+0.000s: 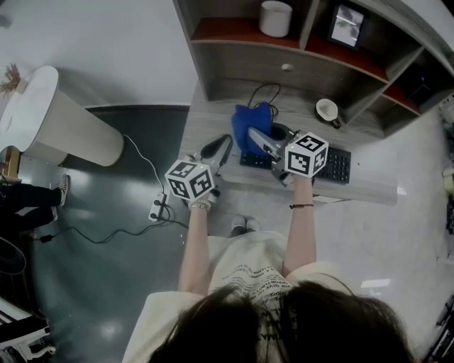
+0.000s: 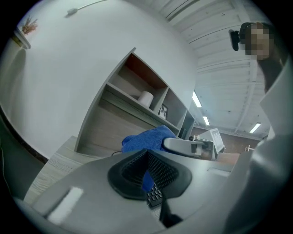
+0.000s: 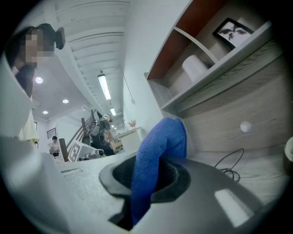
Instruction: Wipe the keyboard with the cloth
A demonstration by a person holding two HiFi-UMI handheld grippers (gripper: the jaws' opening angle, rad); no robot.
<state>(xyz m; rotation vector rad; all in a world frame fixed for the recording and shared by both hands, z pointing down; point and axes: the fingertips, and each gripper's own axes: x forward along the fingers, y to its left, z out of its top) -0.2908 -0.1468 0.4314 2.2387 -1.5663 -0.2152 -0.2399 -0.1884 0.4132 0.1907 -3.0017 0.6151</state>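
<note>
My right gripper [image 1: 258, 139] is shut on a blue cloth [image 1: 252, 120], which bunches up above the left end of the black keyboard [image 1: 335, 166] on the desk [image 1: 355, 188]. In the right gripper view the cloth [image 3: 160, 141] runs between the jaws of the right gripper [image 3: 145, 185] and hangs down. My left gripper [image 1: 220, 146] is held over the desk's left part, apart from the keyboard. Its jaws look shut with nothing held; the left gripper [image 2: 149, 172] shows only a sliver of cloth and keyboard keys [image 2: 154, 195] beyond them.
A shelf unit at the back of the desk holds a white roll [image 1: 275, 18] and a picture frame [image 1: 347, 25]. A small white cup [image 1: 327, 110] and a black cable [image 1: 266, 89] lie near the cloth. A power strip [image 1: 159, 208] lies on the floor.
</note>
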